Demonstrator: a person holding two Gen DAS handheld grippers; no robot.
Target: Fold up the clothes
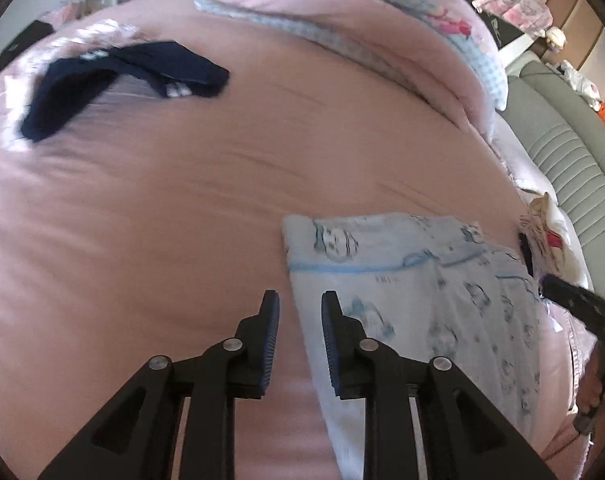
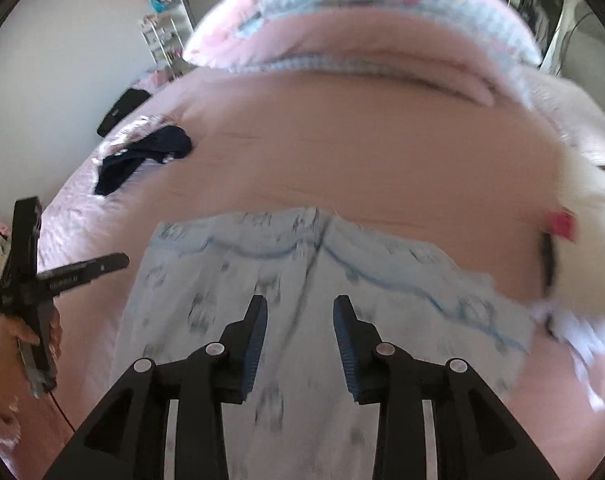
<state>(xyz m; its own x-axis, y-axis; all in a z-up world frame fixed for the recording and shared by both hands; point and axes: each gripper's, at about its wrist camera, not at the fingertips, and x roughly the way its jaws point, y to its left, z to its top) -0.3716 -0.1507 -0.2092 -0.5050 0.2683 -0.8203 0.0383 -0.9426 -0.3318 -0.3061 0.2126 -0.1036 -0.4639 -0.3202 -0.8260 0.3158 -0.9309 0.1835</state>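
Both grippers, left [image 1: 300, 308] & right [image 2: 300, 312], parted, empty, over pale-blue printed garment [image 2: 286, 264], flat on pink bed [image 1: 182, 200]

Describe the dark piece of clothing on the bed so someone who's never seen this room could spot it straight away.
Start from the pink bed sheet covering the mattress. Opposite the pale blue printed garment, toward the far corner, lies the navy garment, crumpled on a shiny patterned fabric. It is the only dark clothing on the bed; everything around it is pink, white or pale blue.

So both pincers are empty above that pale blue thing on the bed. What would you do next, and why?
Probably lower the right gripper and the left gripper onto the light blue printed garment: it lies flat and only partly folded, both jaws stand open and empty.
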